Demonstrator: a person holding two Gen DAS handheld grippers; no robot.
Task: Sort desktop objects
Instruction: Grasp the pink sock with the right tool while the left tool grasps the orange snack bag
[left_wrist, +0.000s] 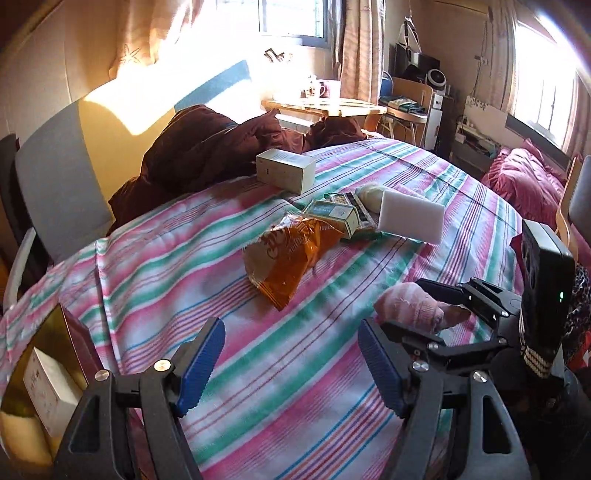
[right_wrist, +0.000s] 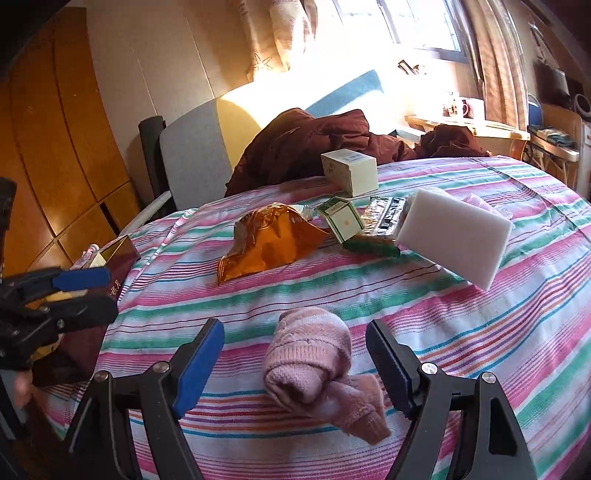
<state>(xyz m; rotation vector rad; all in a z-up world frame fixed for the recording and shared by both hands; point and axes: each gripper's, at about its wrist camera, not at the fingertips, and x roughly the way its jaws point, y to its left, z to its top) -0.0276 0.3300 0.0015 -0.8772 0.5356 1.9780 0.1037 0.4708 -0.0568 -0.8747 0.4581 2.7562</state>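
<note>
Here your right gripper (right_wrist: 293, 363) is spread wide, its blue pads on either side of the rolled pink sock (right_wrist: 314, 363) without touching it, which looks like the lineup for a grab: the sock lies between the fingers on the striped cloth (right_wrist: 480, 350), so closing should catch its thick rolled end. Your left gripper (left_wrist: 291, 365) is spread too and holds nothing, hovering over bare cloth near the dark red box (left_wrist: 70, 343) at the table's left edge; a cream carton already stands inside that box, so I take it for the sorting bin, and the left tool seems parked beside it to keep clear. Farther out sit the orange snack bag (right_wrist: 269, 240), a small green-and-white box (right_wrist: 341, 218) resting on a dark packet, the white sponge block (right_wrist: 454, 232) propped at a tilt, and a cream box (right_wrist: 351, 171) by the brown coat (right_wrist: 317, 136).
</note>
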